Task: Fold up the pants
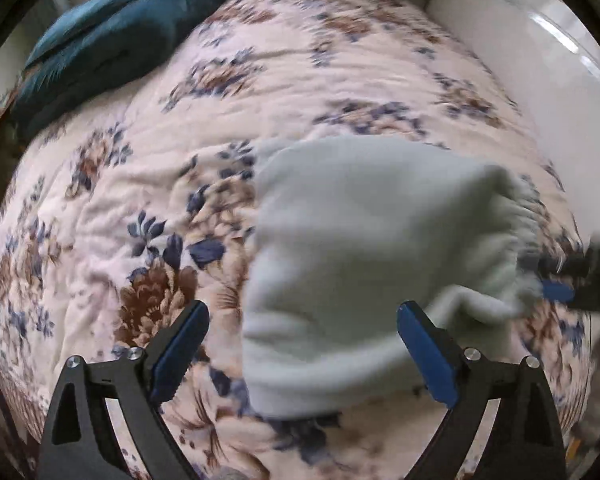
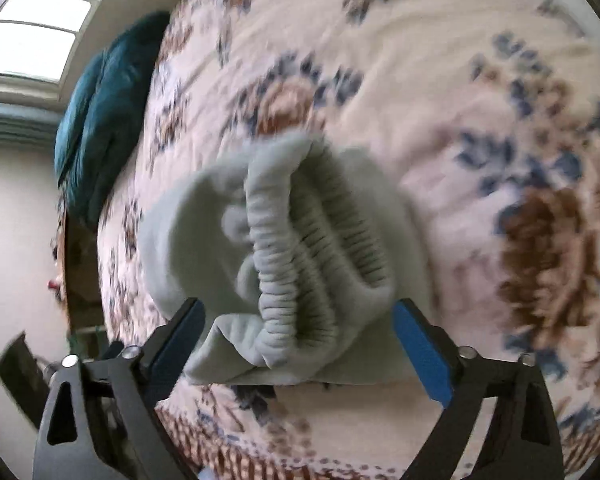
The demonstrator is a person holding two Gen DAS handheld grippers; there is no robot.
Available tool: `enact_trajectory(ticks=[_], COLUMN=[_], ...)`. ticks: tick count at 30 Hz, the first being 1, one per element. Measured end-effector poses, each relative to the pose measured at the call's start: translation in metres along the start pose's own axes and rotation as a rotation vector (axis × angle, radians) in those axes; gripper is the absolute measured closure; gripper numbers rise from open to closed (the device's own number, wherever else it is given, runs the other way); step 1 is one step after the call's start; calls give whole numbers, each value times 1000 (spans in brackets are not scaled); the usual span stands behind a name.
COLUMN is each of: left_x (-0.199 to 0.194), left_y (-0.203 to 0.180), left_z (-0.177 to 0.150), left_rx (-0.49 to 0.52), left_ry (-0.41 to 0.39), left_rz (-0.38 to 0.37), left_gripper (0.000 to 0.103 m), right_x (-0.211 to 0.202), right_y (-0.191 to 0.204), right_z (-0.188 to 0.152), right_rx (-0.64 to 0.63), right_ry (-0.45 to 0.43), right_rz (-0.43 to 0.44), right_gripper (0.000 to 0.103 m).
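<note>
Pale mint-green pants lie folded into a thick bundle on the floral bedspread. My left gripper hovers over the bundle's near edge, jaws wide open, with the cloth below and between them and no pad pressing on it. At the right rim of this view, one blue-padded finger of the other gripper sits by the gathered waistband end. In the right wrist view the elastic waistband of the pants faces the camera. My right gripper straddles it, open, its pads beside the cloth.
Two dark teal pillows lie at the bed's far left corner. A white glossy surface runs along the bed's far right side. A window and a pale wall are at the left of the right wrist view.
</note>
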State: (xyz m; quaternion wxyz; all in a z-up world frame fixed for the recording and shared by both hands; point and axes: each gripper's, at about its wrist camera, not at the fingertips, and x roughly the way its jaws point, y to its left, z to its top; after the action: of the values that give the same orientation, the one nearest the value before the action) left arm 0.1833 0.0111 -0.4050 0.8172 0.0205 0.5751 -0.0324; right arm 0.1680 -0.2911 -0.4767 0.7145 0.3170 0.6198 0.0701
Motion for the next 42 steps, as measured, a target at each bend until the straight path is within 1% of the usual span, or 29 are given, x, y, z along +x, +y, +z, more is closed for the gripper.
enact_trajectory(ticks=[1,2,3,6,7,8,9,11,12,14,15,16,18,19,21,22,23,24,25,26,28,31,32,35,37,39,40,41,42], left_x=[17,30,45,65,67,69,71,68,66,65,64,64,66,67,71,73,73,73,69,59,32,-9,-14,-14,-4,4,10,16,28], left_y=[6,8,11,16,16,15,13,6,2,-1,-1,-2,-4,-7,-12,-13,-10,-7,-4,0,9,21,24,31,45,59,66,73,83], left_z=[2,2,0,-10,-14,-17,-20,-27,-31,-36,-38,-39,-41,-42,-48,-50,-51,-51,-50,-47,-37,-5,7,43,58,62,63,63,63], left_rx=[-3,6,11,11,10,9,10,45,69,89,90,93,111,126,156,157,138,113,85,56,19,-11,-11,5,-33,-86,-105,-115,-130], left_ry=[34,68,110,182,195,204,211,206,202,201,197,194,186,177,169,178,198,219,240,239,188,91,71,12,1,-20,-27,-21,5], left_rz=[10,18,18,-22,-44,-64,-76,-56,-39,-30,-34,-32,-22,-22,-13,-13,-40,-63,-78,-102,-135,-197,-199,-130,-7,120,200,241,291], left_gripper=[7,7,7,6,3,2,2,2,2,2,2,2,2,2,2,2,2,2,3,4,4,4,4,4,4,4,4,4,4], right_x=[13,23,28,12,7,7,15,32,41,39,32,25,13,12,23,40,51,59,69,71,59,23,7,-24,-25,-16,2,20,43], right_y=[1,0,-1,-6,-14,-24,-39,-57,-60,-59,-56,-52,-43,-40,-35,-36,-37,-42,-49,-53,-50,-31,-21,22,59,106,145,169,198], right_z=[-1,-3,-5,-22,-29,-33,-38,-41,-41,-37,-36,-35,-32,-32,-32,-35,-39,-42,-47,-50,-50,-45,-41,-21,7,37,47,55,60], right_rx=[-3,-8,-17,-38,-39,-19,20,74,92,147,172,173,163,153,122,117,105,84,82,106,108,87,77,-12,-108,-224,-342,-418,-510], right_ry=[33,53,59,42,41,57,96,142,174,170,147,119,63,56,90,150,178,193,219,230,214,153,117,30,23,36,76,114,152], right_rz=[-4,-89,-115,-159,-202,-213,-231,-253,-240,-178,-118,-68,-6,4,-5,-37,-81,-162,-229,-238,-240,-180,-183,-190,-137,-110,-78,-65,-89], right_gripper=[49,67,81,83,83,83,83,80,77,63,52,49,30,24,24,25,29,38,38,38,38,35,34,33,33,33,33,33,33])
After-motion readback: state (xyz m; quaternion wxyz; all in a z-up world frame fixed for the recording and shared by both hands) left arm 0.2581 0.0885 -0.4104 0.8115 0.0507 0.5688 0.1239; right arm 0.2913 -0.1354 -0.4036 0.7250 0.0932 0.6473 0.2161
